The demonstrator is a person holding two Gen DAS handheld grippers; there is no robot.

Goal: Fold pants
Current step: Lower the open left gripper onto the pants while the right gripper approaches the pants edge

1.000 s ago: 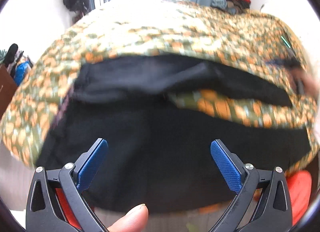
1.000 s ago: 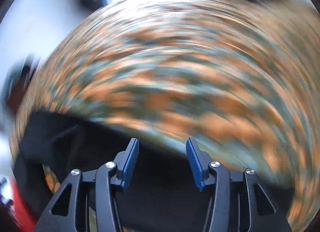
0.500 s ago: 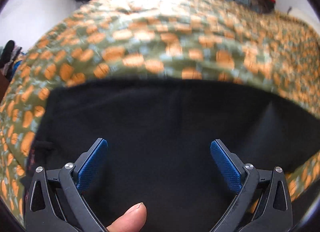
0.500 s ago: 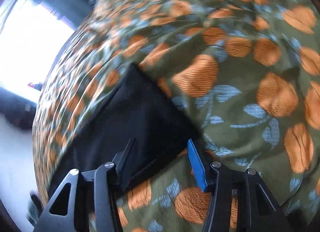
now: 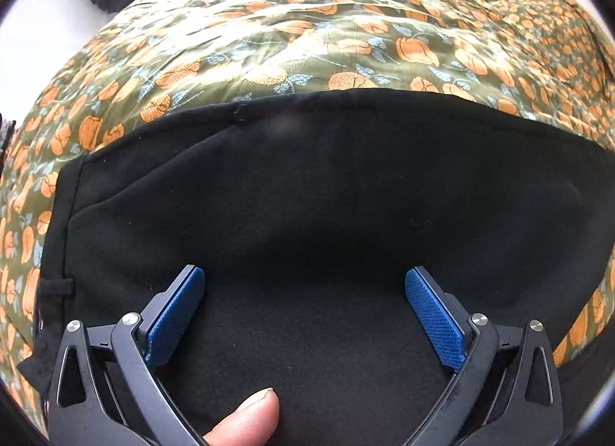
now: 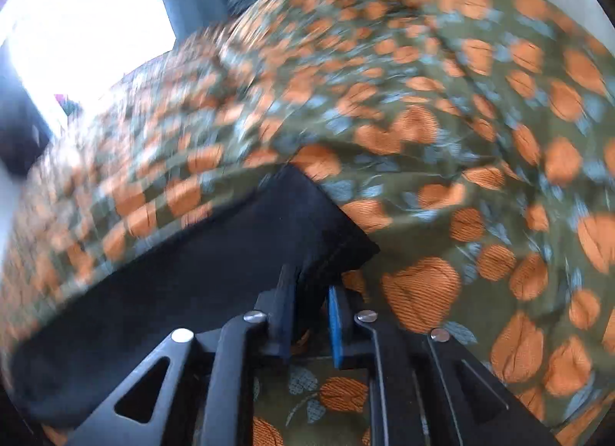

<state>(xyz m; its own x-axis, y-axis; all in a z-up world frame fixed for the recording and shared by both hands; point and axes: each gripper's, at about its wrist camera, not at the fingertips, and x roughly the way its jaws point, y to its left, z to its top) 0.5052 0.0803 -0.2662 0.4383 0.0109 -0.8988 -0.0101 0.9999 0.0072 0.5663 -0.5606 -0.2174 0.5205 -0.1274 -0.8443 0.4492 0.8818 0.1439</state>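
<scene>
between closing right gripper (image 6: 309, 315) jaws — pants (image 6: 215, 254) corner

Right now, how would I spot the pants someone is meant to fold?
Look at the wide bed cover, olive green with orange flowers. Spread flat across its near side lie the black fabric pants, the only plain, dark, unpatterned thing on that busy print.

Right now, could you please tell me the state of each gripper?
Left gripper: open wide over the black pants, holding nothing.
Right gripper: jaws closing on a corner of the black pants, fabric between them.
</scene>
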